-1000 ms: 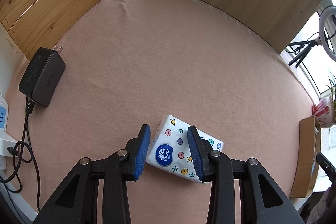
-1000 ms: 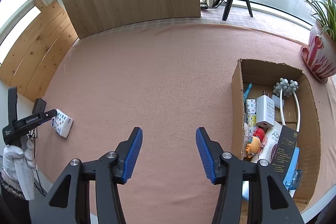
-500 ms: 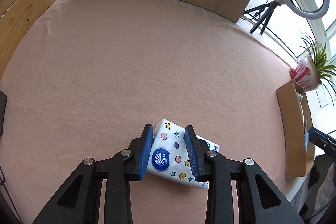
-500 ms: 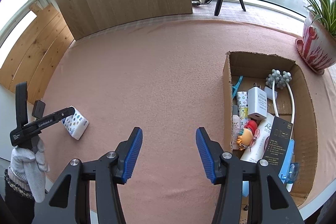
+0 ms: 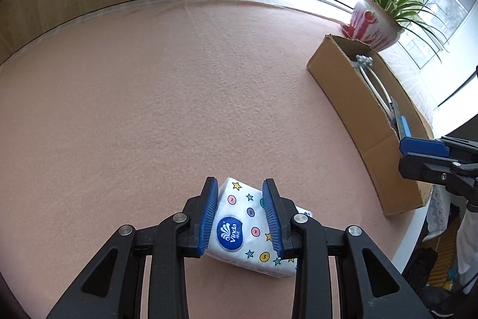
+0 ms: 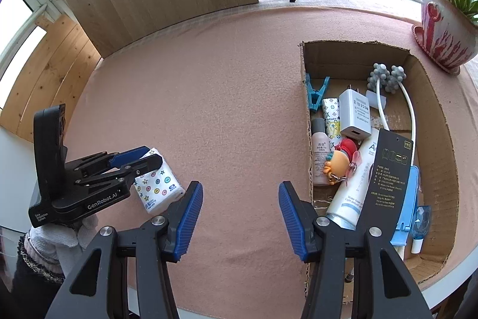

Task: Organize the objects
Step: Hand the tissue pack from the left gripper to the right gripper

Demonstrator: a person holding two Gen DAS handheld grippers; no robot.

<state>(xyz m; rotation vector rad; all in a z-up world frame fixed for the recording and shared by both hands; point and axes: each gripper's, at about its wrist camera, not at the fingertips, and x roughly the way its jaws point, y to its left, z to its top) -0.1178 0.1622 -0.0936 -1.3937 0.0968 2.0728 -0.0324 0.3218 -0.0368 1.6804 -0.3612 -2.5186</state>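
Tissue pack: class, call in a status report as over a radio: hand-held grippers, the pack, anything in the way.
Left hand-held gripper shut on tissue pack. Right hand-held gripper open, empty. Pack over pink mat, cardboard box to its right. Path between looks clear.

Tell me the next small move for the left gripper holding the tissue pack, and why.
Probably carry it on toward the cardboard box. The left gripper is shut on the tissue pack, which is well short of the box where the other items lie; the right gripper is open and empty.
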